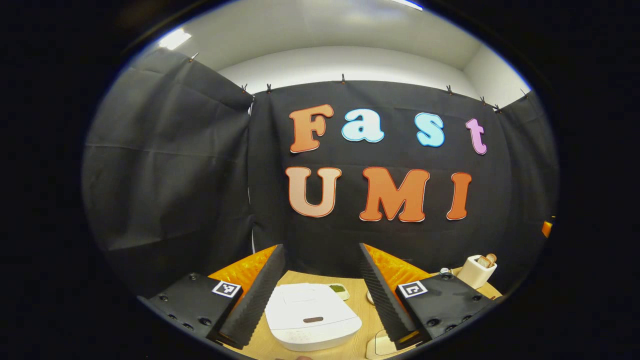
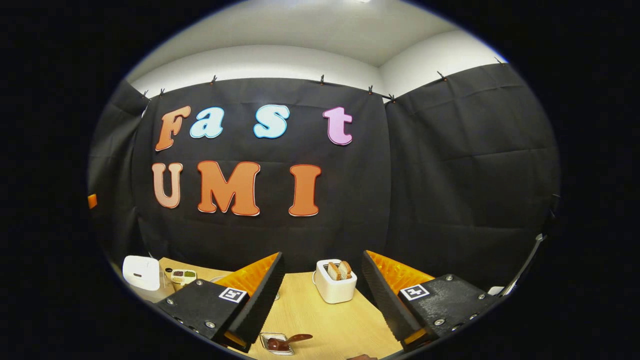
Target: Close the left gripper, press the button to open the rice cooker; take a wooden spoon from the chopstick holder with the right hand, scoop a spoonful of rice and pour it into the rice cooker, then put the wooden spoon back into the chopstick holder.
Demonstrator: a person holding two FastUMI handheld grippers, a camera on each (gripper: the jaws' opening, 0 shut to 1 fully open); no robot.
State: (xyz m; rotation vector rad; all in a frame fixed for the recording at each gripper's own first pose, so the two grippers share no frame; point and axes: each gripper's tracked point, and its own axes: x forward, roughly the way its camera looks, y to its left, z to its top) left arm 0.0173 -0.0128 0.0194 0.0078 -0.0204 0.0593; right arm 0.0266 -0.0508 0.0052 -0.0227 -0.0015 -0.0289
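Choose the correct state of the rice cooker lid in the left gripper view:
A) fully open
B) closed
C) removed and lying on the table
B: the white rice cooker sits between the open left gripper's fingers with its lid down flat.

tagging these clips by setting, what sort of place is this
Most likely a staged recording booth set up as a kitchen counter: black cloth hangs clipped as walls around a wooden table carrying a white rice cooker and a toaster with bread.
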